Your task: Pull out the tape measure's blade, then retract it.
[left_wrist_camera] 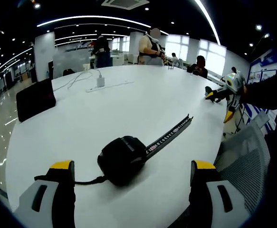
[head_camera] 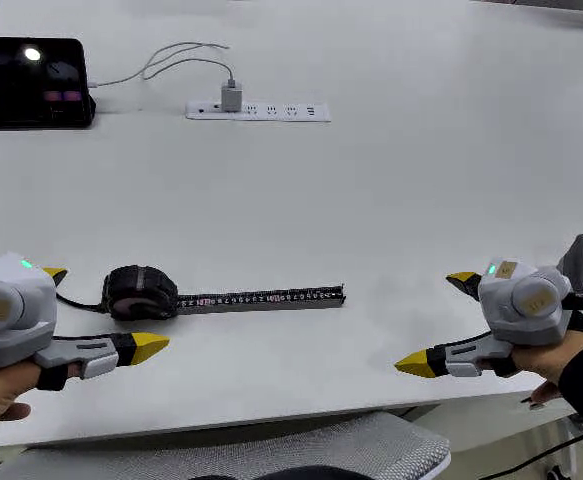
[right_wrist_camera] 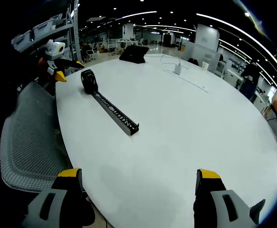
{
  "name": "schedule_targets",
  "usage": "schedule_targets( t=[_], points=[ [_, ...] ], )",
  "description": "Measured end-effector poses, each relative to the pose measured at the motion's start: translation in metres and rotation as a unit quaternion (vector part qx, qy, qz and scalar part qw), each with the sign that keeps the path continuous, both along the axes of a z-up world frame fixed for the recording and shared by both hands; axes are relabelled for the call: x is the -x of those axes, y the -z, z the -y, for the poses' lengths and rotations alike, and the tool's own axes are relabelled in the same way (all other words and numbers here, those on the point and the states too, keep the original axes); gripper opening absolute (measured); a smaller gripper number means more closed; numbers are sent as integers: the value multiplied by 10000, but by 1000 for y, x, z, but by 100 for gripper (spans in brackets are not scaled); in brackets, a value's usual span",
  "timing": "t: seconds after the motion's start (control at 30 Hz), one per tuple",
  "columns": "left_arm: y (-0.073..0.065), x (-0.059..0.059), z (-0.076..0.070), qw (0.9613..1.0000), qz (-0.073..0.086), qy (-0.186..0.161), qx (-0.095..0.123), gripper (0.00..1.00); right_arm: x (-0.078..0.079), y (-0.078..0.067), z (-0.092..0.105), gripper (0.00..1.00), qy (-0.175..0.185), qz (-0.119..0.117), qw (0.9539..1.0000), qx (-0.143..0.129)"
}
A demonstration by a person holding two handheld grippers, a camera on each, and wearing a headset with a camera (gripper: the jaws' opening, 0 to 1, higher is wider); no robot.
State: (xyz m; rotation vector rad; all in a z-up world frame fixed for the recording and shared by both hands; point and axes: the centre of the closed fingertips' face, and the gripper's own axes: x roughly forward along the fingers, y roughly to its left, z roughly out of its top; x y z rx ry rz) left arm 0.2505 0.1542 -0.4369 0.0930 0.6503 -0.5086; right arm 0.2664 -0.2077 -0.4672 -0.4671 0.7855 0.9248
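A black tape measure (head_camera: pixel 140 292) lies on the white table, its blade (head_camera: pixel 261 297) drawn out to the right and resting flat. My left gripper (head_camera: pixel 106 312) stands open just left of the case, yellow-tipped jaws either side of it without touching. In the left gripper view the tape measure (left_wrist_camera: pixel 122 159) sits between the jaws, and its blade (left_wrist_camera: pixel 170 134) runs away to the upper right. My right gripper (head_camera: pixel 437 321) stands open at the table's right front, well clear of the blade's end. The right gripper view shows the blade (right_wrist_camera: pixel 115 113) and case (right_wrist_camera: pixel 88 80) at a distance.
A white power strip (head_camera: pixel 258 110) with a plugged charger and cable lies at the back. A dark tablet (head_camera: pixel 28 82) stands at the back left. A grey mesh chair (head_camera: pixel 301 452) sits below the table's front edge. People stand in the background of the left gripper view.
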Motion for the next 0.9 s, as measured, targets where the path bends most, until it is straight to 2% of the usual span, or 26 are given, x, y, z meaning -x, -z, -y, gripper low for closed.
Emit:
schedule_targets(
  t=[0.37, 0.43, 0.57, 0.67, 0.8, 0.9],
  points=[
    [4, -8, 21, 10000, 47, -11, -48, 99, -15, -6, -11, 99, -475, 83, 9987, 171],
    [3, -11, 22, 9998, 98, -92, -111, 99, -17, -9, -14, 99, -520, 77, 9985, 181],
    [4, -15, 26, 9998, 103, -139, -107, 99, -18, -13, -21, 99, -600, 76, 9979, 213],
    [6, -19, 29, 9997, 87, -225, -104, 99, -20, -12, -25, 99, -721, 52, 9971, 242],
    [5, -25, 34, 9992, 98, -382, 44, 99, -21, -10, -31, 99, -921, 0, 9953, 313],
    [7, -28, 37, 9990, 163, -418, -12, 99, -23, -10, -36, 99, -1045, 9, 9939, 346]
  ],
)
